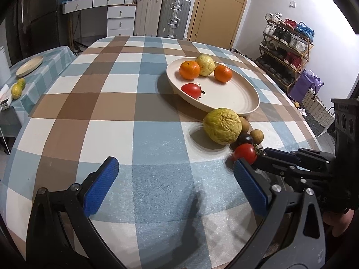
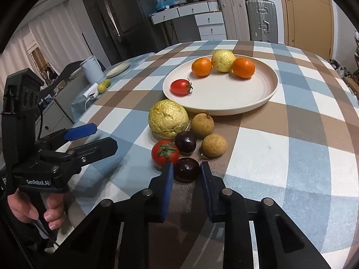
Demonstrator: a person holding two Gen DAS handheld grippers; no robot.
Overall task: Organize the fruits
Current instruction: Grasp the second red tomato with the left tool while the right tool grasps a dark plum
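Right claw (image 2: 186, 174), half-open, straddles a dark plum (image 2: 187, 170); closing could nudge the tomato (image 2: 165, 153) touching its left finger.

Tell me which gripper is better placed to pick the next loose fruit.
Right. The right gripper already brackets the dark fruit beside the plate, while the left gripper hangs open over bare cloth.

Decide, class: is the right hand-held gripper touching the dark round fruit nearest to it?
Cannot tell. In the right wrist view the right hand-held gripper brackets the dark fruit, fingertips at its sides, but no plain contact or gap shows.
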